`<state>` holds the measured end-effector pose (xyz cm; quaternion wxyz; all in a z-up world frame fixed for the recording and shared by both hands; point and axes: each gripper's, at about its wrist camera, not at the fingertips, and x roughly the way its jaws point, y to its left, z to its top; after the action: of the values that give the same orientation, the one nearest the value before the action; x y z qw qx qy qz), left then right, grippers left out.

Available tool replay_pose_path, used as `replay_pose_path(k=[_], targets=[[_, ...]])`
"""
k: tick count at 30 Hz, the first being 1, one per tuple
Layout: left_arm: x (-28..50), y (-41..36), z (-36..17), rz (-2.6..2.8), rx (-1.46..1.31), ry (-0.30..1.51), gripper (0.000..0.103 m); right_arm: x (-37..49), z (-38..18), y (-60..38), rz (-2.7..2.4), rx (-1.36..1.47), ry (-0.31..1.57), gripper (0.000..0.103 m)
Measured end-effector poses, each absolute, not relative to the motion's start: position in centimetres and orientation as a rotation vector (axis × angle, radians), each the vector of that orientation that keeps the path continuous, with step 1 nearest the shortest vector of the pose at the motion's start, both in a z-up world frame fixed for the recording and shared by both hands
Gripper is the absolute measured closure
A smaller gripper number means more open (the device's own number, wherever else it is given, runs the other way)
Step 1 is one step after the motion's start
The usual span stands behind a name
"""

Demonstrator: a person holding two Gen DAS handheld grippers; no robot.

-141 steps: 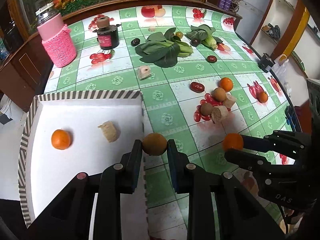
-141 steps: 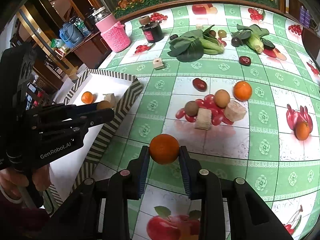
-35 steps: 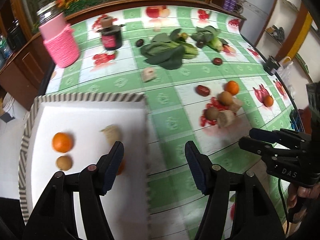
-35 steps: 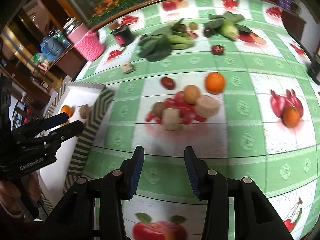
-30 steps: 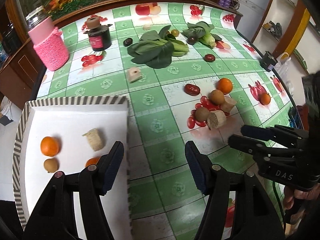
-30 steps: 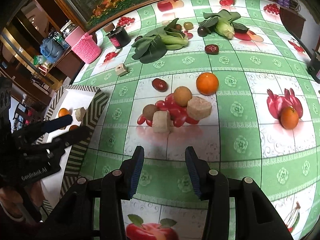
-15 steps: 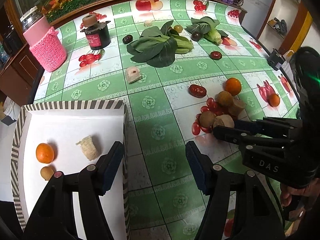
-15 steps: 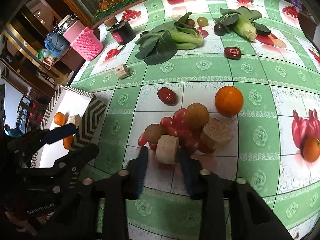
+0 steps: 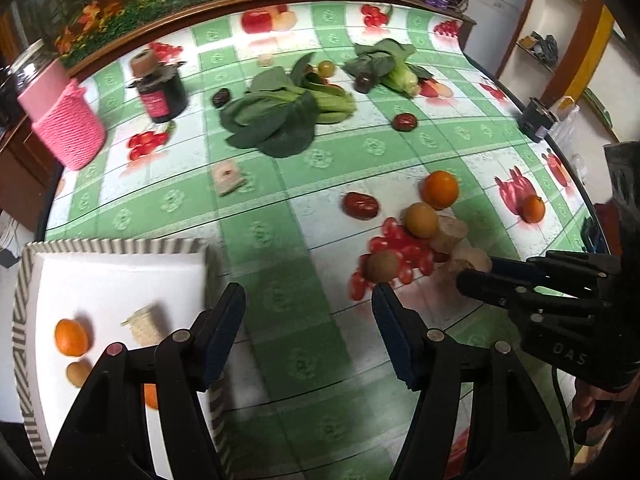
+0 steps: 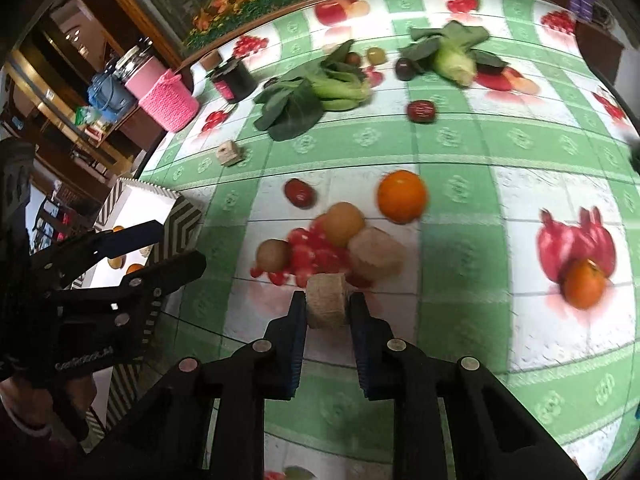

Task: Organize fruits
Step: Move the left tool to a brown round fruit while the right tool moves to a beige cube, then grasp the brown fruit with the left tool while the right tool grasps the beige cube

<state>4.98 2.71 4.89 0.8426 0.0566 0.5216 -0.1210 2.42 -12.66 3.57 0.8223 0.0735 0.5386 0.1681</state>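
Observation:
My right gripper (image 10: pixel 326 304) is shut on a tan cylindrical chunk (image 10: pixel 326 300) at the near edge of a fruit cluster on the green checked tablecloth. The cluster holds a brown round fruit (image 10: pixel 343 224), a smaller brown fruit (image 10: pixel 273 255), another tan chunk (image 10: pixel 376 254) and an orange (image 10: pixel 402 196). My left gripper (image 9: pixel 308 292) stands open and empty over the cloth. Its right fingertip is just short of the smaller brown fruit (image 9: pixel 382 266). The white striped-rim tray (image 9: pixel 112 246) at lower left holds an orange (image 9: pixel 71 337), a small brown fruit (image 9: pixel 78 373) and a tan chunk (image 9: pixel 142 326).
Leafy greens (image 9: pixel 280 120), a corn cob with leaves (image 9: pixel 400 76), red dates (image 9: pixel 360 205), a black jar (image 9: pixel 162 94) and a pink knitted jar (image 9: pixel 66 124) lie farther back. A small orange (image 10: pixel 584 284) sits right. The table edge curves along the right.
My right gripper moved forward to the fruit cluster and closed on the tan chunk. My left gripper drifted right from the tray toward the cluster, still open.

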Motion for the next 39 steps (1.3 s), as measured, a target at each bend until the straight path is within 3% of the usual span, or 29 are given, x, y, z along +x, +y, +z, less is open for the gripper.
replay_pose_path(k=[15,17,18,20,22,39], targets=[[6.8,-1.3,2.2,-0.370,0.122,1.133,0.042,1.1,3.4,-15.6,0.334,0.216,1.138,0.081],[6.8,-1.6,1.6,-0.379,0.128,1.151,0.061,1.1,3.4,-15.7,0.337,0.220,1.136,0.081],[6.7,-1.6,1.6,-0.377,0.132,1.149,0.064,1.0,3.4,-15.8,0.337,0.221,1.134,0.081],[6.7,-1.8,1.7,-0.380,0.147,1.132,0.078,1.0,3.4,-15.9,0.338,0.225,1.133,0.081],[6.8,-1.7,1.8,-0.389,0.137,1.134,0.084,0.9,3.4,-15.9,0.338,0.226,1.133,0.081],[4.3,-0.1,4.3,-0.356,0.142,1.122,0.084,-0.1,4.5,-14.2,0.350,0.210,1.128,0.081]])
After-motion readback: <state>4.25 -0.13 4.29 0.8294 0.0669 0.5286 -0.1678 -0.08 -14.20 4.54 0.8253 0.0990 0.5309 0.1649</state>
